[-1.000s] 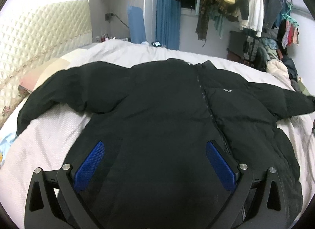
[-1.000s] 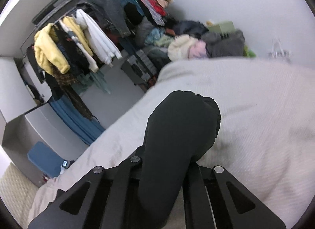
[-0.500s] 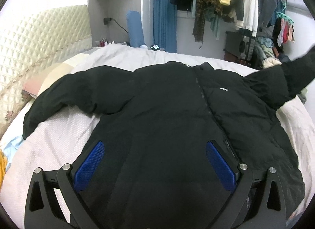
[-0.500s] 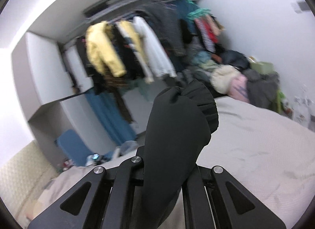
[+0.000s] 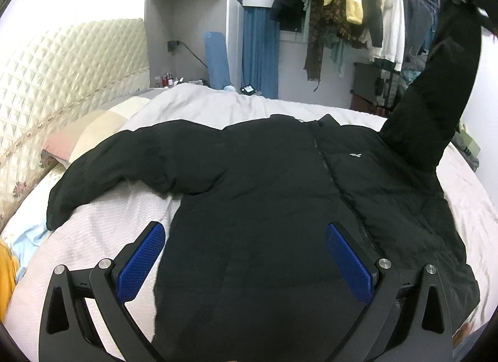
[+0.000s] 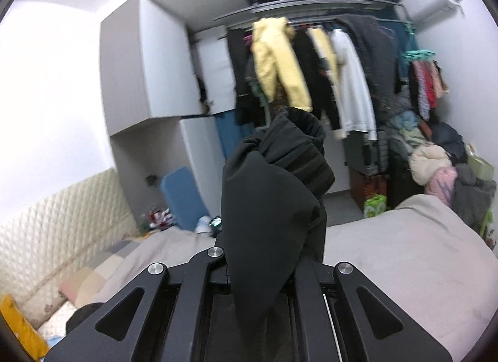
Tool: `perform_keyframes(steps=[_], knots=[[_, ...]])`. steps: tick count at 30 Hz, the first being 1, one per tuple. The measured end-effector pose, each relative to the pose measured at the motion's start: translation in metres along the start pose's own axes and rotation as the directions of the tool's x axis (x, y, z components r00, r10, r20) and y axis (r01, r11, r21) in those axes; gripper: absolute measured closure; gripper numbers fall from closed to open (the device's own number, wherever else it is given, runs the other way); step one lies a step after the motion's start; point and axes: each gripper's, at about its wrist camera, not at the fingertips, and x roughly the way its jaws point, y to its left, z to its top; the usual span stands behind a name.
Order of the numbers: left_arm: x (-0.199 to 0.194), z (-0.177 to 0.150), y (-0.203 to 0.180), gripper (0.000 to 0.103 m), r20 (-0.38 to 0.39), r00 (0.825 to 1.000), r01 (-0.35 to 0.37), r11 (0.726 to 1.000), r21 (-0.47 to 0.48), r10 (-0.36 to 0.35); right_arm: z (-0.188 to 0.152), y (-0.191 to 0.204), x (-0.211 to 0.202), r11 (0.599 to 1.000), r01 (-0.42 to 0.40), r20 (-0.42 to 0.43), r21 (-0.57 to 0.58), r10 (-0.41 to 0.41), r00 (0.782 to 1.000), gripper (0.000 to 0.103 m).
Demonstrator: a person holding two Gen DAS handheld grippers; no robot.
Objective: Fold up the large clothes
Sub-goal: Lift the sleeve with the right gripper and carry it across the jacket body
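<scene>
**Black jacket flat on bed, one sleeve lifted**

Far left: quilted cream headboard [image 5: 71, 60], w/ pillows [image 5: 90, 134] below it at the bed's head. The bed [image 5: 102, 225] has a pale textured cover.

Black puffer jacket [image 5: 264, 206] lies front-up across the bed, zipper running down its mid-right, collar toward the far side. Its left-side sleeve [image 5: 124, 169] lies flat on the cover, cuff pointing toward the pillows.

Left gripper [image 5: 246, 259] hovers over the jacket's lower body, jaws spread wide, blue pads [image 5: 140, 262] on either side, nothing between them; can't tell if pads touch the fabric.

Behind, centre: grey cabinet [image 5: 190, 19], blue curtain [image 5: 260, 50], then a clothes rail [image 5: 358, 4] packed w/ hanging garments.

Right side: the other sleeve [image 5: 442, 91] stands up off the bed, nearly upright, cuff [image 6: 298, 150] at top. Right gripper [image 6: 261, 268] is clamped tight on that sleeve just below the cuff; fabric bunches above the jaws. Clothes heap [image 6: 435, 162] sits far right by the wall.
</scene>
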Motion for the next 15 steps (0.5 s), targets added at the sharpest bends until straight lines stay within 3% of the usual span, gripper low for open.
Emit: perform_keyframes(steps=[4, 7, 9, 15], knots=[[0.004, -0.004, 0.015, 0.0, -0.002, 1.0, -0.025, 1.0, -0.018, 0.025, -0.014, 0.073, 0.029, 0.995, -0.069, -0.045, -0.075, 0.066, 0.997, 0.096], [0.008, -0.003, 0.023, 0.0, -0.012, 1.0, -0.006, 0.999, -0.031, 0.005, -0.036, 0.125, 0.054, 0.981, -0.138, -0.108, -0.136, 0.124, 0.986, 0.095], [0.006, -0.001, 0.027, 0.0, 0.006, 1.0, 0.018, 0.999, -0.032, -0.018, -0.052, 0.154, 0.071, 0.969, -0.175, -0.162, -0.172, 0.148, 0.976, 0.095], [0.003, 0.004, 0.043, 0.0, 0.044, 0.999, -0.008, 1.0, -0.02, 0.009, -0.113, 0.212, 0.126, 0.934, -0.3, -0.302, -0.194, 0.234, 0.924, 0.094]])
